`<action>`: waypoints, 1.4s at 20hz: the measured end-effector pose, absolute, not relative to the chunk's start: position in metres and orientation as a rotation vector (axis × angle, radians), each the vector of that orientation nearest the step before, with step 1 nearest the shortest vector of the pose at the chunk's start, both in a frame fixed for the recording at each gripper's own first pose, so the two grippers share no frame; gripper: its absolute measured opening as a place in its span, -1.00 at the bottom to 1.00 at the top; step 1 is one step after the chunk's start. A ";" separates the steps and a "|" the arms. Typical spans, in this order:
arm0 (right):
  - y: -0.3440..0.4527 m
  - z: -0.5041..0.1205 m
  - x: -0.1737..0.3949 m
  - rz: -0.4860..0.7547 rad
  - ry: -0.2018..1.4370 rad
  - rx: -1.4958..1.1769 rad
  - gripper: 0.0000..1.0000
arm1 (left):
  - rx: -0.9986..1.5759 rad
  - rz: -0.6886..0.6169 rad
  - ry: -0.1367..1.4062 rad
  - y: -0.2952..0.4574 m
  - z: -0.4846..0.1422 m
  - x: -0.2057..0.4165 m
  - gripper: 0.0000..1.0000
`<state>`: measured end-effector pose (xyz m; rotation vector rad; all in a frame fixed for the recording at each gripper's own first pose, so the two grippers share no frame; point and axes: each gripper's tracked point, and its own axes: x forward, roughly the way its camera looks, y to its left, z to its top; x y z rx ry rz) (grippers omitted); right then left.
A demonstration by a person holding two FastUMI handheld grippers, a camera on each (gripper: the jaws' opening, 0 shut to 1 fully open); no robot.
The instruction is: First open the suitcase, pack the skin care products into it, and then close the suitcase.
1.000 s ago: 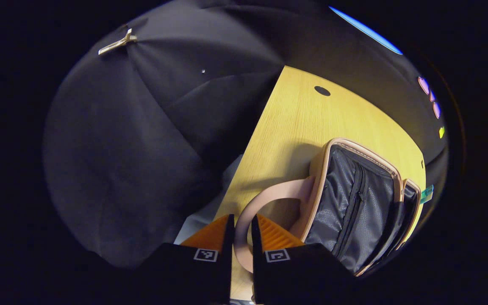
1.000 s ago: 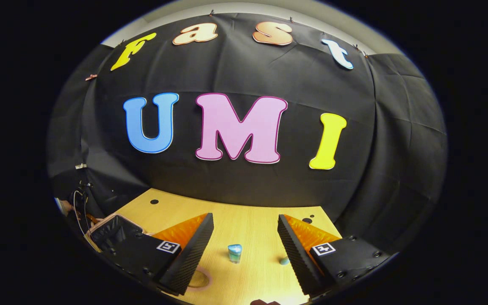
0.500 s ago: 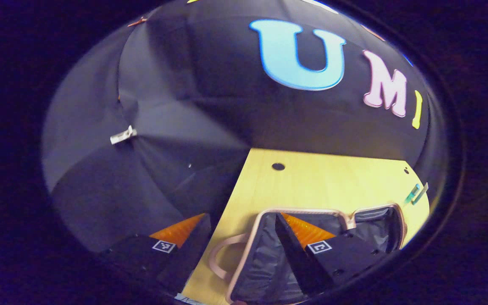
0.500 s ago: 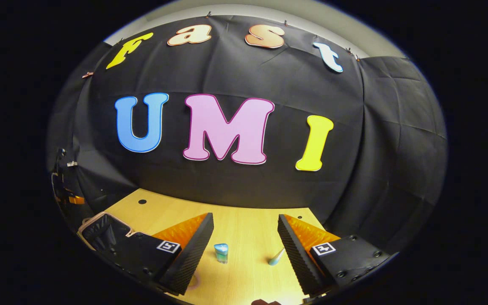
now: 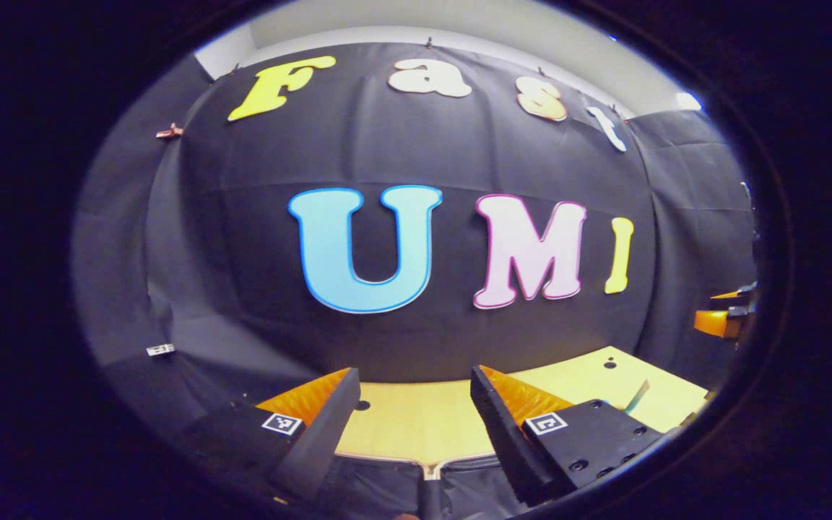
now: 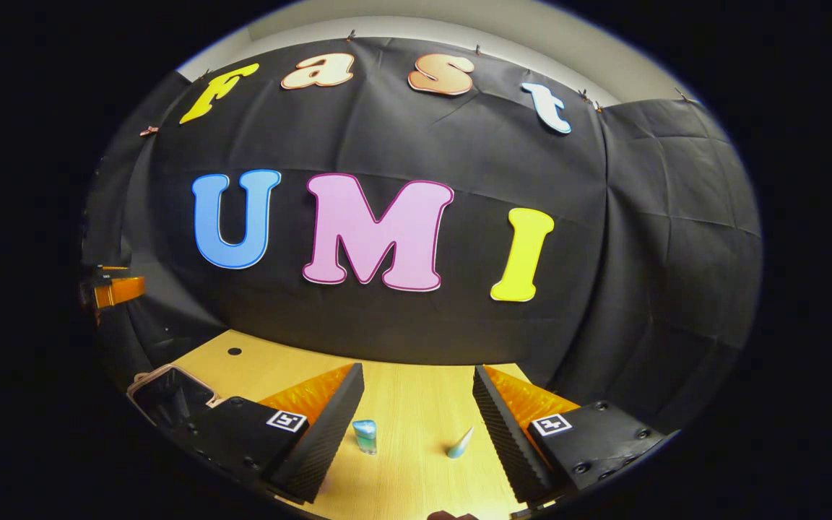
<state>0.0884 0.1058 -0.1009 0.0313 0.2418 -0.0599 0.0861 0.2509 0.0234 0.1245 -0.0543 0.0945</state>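
Note:
The open suitcase [image 6: 170,393], pink-rimmed with dark lining, lies at the table's left in the right gripper view. Its rim [image 5: 452,460] runs just below my left gripper [image 5: 412,433], which stands open with nothing between its fingers and faces the booth wall. My right gripper [image 6: 416,433] is also open, hovering over the table. A small blue-green bottle [image 6: 365,435] stands upright between its fingers, farther off. A pale teal tube [image 6: 459,442] lies beside it near the right finger. In the left gripper view a teal tube [image 5: 636,393] shows at the far right.
The yellow wooden table [image 6: 416,390] has small round holes [image 6: 234,351] and ends at the black cloth wall. The other gripper shows as an orange piece at the left edge [image 6: 116,289] of the right gripper view and at the right edge [image 5: 723,318] of the left gripper view.
My left gripper let go of the suitcase's pink handle, opened, and tilted up from the suitcase to face the wall. The right gripper stayed open and drifted slightly.

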 end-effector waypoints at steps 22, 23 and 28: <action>0.027 -0.269 0.151 0.057 0.413 0.051 0.94 | 0.109 -0.120 0.277 -0.037 -0.207 0.234 0.94; 0.025 -0.280 0.151 0.059 0.432 0.048 0.94 | 0.106 -0.119 0.302 -0.038 -0.220 0.240 0.94; 0.019 -0.320 0.152 0.077 0.508 0.075 0.94 | 0.121 -0.099 0.375 -0.044 -0.266 0.273 0.95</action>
